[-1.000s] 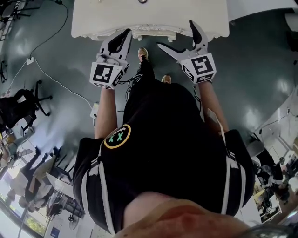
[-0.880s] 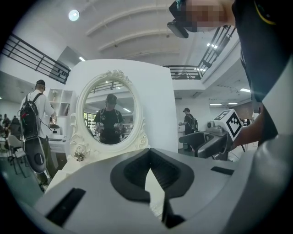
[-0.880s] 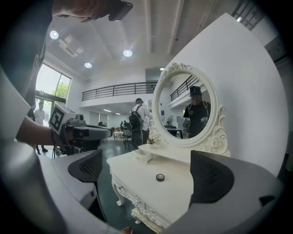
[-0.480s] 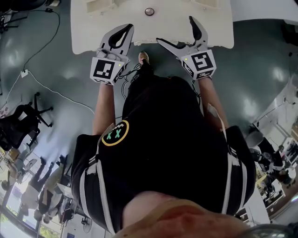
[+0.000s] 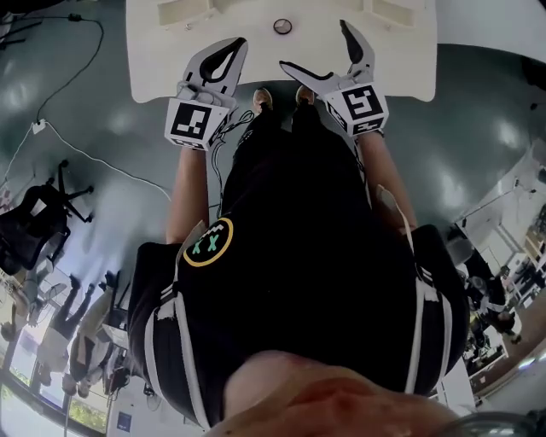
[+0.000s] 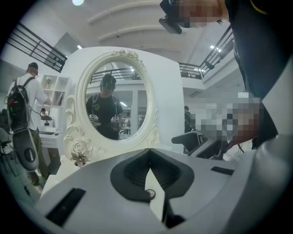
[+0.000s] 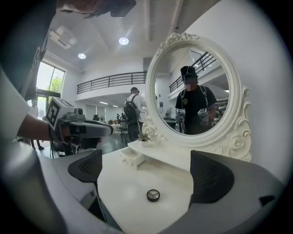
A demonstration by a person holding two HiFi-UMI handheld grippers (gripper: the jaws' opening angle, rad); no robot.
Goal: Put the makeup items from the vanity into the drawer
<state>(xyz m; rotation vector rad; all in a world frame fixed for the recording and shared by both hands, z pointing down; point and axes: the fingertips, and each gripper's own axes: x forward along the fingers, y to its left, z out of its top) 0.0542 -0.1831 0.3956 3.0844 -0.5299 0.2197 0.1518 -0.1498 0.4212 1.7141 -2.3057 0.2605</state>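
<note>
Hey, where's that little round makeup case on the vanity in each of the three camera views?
Head view: round case, top centre on the white vanity top.
Left gripper view: low centre, through the slit under the closed fingers of the left gripper.
Right gripper view: low centre, between the open fingers of the right gripper.
Shared landmark: the vanity top; both gripper views also show the oval mirror.

Vanity (image 5: pixel 153 51): rear part cut off by head view's top edge. Small round item (image 5: pixel 282 26): too small to identify; in left gripper view only glimpsed through slit below touching jaw tips of left gripper (image 6: pixel 149 151). Drawer (image 7: pixel 132 156): interior hidden.
</note>
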